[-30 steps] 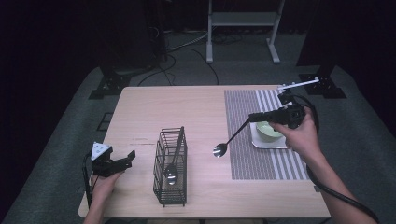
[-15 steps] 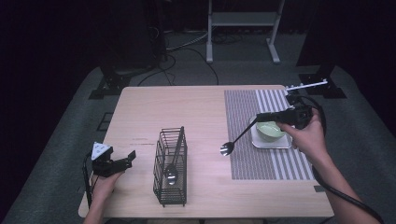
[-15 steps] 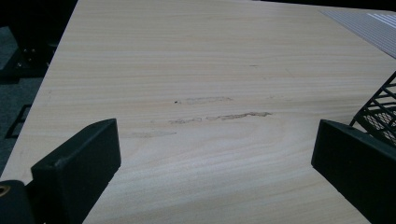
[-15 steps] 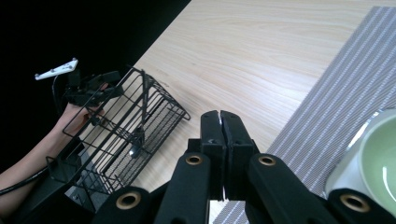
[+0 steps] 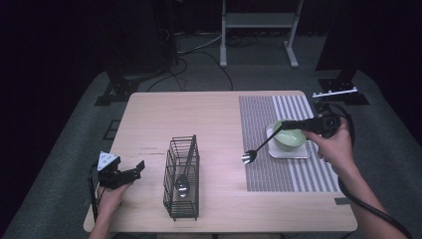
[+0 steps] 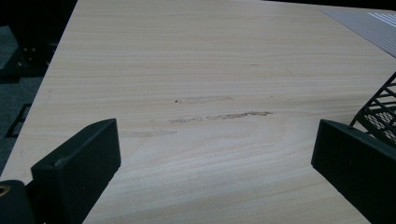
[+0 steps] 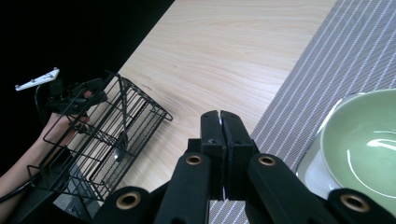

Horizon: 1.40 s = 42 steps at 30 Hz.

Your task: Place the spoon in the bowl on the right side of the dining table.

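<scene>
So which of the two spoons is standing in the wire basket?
The spoon with its bowl down inside the black wire basket; the other spoon hangs over the striped mat, held by the right gripper.

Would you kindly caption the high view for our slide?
Right hand-held gripper carries a spoon over the striped mat, beside a green bowl.

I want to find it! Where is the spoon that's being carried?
In the high view, the spoon hangs from the right gripper, its bowl over the striped mat's left edge, beside the green bowl.
</scene>
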Each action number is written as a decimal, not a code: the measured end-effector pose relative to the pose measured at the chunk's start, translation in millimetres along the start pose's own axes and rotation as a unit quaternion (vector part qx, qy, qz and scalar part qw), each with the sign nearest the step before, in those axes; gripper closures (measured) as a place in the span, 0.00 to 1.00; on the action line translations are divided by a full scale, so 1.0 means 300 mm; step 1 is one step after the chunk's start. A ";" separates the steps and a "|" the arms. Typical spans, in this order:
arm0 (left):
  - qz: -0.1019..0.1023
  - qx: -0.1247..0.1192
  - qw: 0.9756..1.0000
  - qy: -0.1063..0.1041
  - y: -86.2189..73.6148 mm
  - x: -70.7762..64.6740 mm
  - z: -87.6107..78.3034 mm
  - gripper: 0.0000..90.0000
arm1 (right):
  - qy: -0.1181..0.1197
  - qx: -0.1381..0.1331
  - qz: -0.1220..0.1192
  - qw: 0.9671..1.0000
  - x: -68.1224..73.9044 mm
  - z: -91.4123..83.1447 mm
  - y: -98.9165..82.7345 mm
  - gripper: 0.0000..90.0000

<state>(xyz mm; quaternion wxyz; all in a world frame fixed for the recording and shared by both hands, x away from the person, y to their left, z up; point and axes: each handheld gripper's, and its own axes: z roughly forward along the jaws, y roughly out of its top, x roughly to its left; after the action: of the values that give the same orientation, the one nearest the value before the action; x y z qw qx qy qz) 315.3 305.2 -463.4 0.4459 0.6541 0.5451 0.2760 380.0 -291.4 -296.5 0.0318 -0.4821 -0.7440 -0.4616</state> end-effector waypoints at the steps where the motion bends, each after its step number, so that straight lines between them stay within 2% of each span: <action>1: 0.001 0.001 1.000 0.000 0.000 0.000 0.000 0.00 | -0.002 -0.001 0.004 1.000 -0.008 -0.005 -0.001 0.99; 27: 0.001 -0.001 1.000 0.001 0.000 0.000 0.000 0.00 | -0.029 -0.020 0.034 0.999 -0.096 -0.059 -0.012 0.99; 42: 0.001 0.001 1.000 0.001 0.001 -0.001 -0.002 0.00 | -0.048 -0.034 0.055 0.997 -0.155 -0.099 -0.017 0.99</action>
<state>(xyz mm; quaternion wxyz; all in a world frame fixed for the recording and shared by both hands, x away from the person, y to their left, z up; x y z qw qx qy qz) 315.0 305.1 -462.9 0.4443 0.6547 0.5450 0.2772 389.3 -345.4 -305.8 0.0049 -0.5445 -0.7013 -0.4602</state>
